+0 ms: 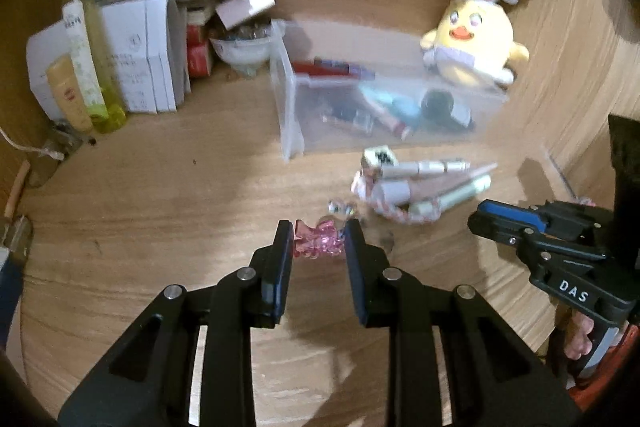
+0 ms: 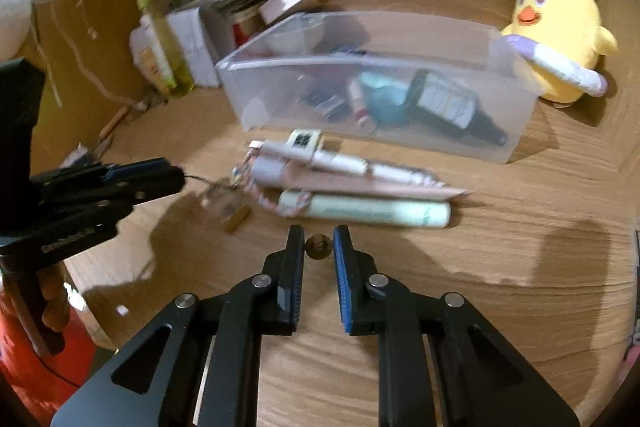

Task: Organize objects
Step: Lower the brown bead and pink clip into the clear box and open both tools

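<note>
Both grippers closing on small clutter for the bin

I'm clamping the left gripper [image 1: 318,241] on a pink trinket [image 1: 316,245]; the right gripper [image 2: 318,245] is pinching what looks like a coin [image 2: 318,246], mid-desk before the clear bin [image 2: 516,147].

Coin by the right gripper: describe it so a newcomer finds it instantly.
Start at the clear bin on the wooden desk, then come forward past the pile of tubes. The coin sits between the right gripper's fingertips: small, round, flat, brownish, unlike its long neighbours.
</note>
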`<state>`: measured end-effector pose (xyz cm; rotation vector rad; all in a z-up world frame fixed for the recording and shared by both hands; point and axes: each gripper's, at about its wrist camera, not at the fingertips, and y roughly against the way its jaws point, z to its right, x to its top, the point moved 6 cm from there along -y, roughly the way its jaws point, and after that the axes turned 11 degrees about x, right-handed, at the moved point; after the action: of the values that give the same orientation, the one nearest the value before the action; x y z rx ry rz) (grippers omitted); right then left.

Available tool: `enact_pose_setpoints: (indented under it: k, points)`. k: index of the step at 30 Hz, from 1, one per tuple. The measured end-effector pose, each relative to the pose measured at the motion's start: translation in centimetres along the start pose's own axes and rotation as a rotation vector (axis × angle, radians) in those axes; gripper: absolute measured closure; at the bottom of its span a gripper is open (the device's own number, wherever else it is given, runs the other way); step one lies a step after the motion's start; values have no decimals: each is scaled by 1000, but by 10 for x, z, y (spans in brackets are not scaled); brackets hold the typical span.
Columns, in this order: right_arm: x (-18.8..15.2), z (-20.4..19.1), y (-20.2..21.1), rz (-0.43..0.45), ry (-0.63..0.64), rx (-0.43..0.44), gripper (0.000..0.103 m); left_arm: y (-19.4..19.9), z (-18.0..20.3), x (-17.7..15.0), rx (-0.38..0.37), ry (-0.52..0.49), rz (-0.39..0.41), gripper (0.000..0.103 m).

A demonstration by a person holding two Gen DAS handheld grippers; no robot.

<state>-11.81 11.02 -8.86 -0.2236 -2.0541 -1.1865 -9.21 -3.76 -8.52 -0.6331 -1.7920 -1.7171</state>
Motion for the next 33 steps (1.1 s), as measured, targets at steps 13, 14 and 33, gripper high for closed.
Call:
enact_pose_setpoints:
  k: [13, 14, 33]
  points:
    - [37, 23, 35, 120, -36, -55, 89, 31, 6, 48, -67, 50, 129, 77]
    - [41, 23, 38, 131, -33, -60, 89, 33, 8, 53, -77, 51, 139, 77]
    - [99, 42, 58, 254, 10, -76, 89, 36, 30, 115, -144, 92, 211, 77]
